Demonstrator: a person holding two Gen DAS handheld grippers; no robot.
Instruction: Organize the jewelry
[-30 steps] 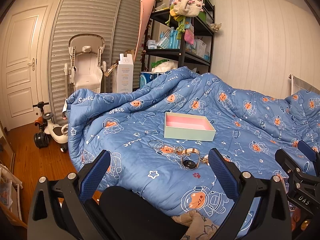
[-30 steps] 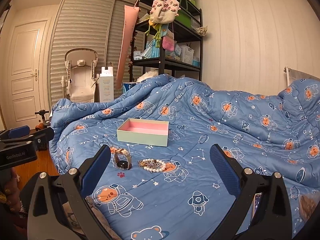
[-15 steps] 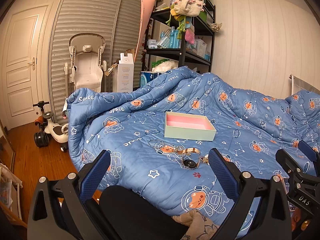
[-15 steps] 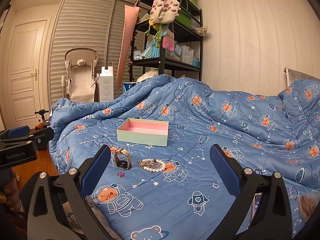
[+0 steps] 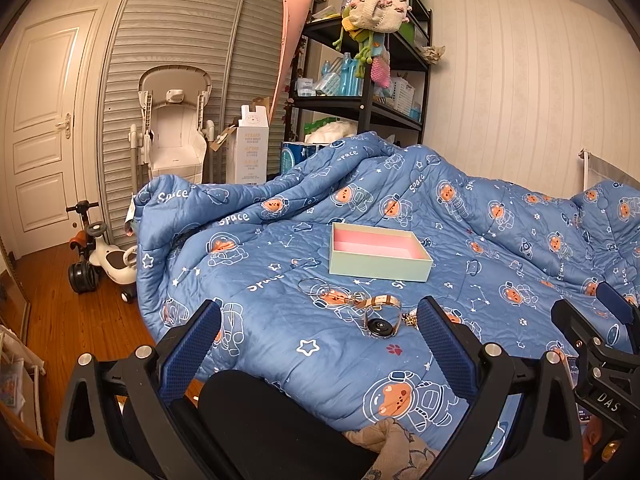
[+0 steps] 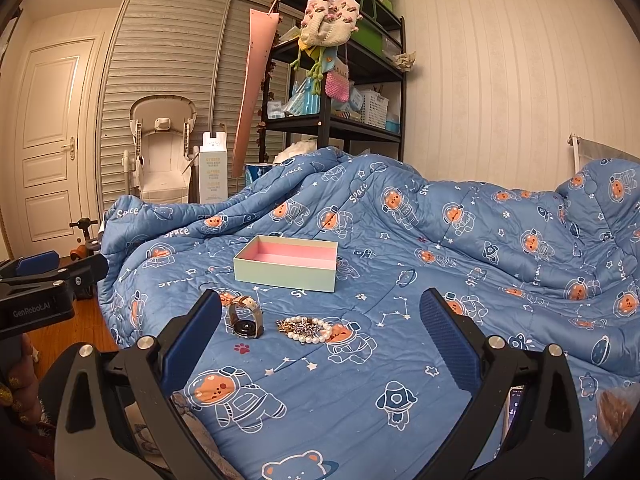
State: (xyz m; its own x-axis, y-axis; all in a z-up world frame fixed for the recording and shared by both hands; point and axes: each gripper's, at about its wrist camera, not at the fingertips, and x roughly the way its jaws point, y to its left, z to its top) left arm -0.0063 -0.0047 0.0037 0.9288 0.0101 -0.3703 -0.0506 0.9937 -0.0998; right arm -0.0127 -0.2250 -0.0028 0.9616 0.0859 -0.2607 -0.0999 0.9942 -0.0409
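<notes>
Both tongs gape wide and hold nothing: the left gripper (image 5: 318,334) and the right gripper (image 6: 320,330) hang over the near edge of the bed, apart from the jewelry. One watch (image 6: 245,318) with a dark dial lies on the blue quilt (image 6: 460,264), just beside one heap of pearl beads and gold chain (image 6: 305,329); in the left view a thin clear loop (image 5: 316,286) lies by the watch (what it is I cannot tell). Behind these, near but not touching, sits one open box (image 6: 289,263), mint outside, pink inside, with nothing in it. Nothing lies between the tongs and the pieces. The quilt bears bear astronauts and the word "Space" many times over. The left gripper's side reads "GenRobot.AI" in the right view; the right one shows "DAS" in the left view. Beyond the bed stand a black shelf rack (image 6: 326,120) with a knitted bag (image 6: 326,20) hanging, a white carton (image 6: 213,174) with unreadable print, a baby chair (image 6: 162,152), one ride-on toy (image 5: 102,258) and a white door (image 6: 50,140).
</notes>
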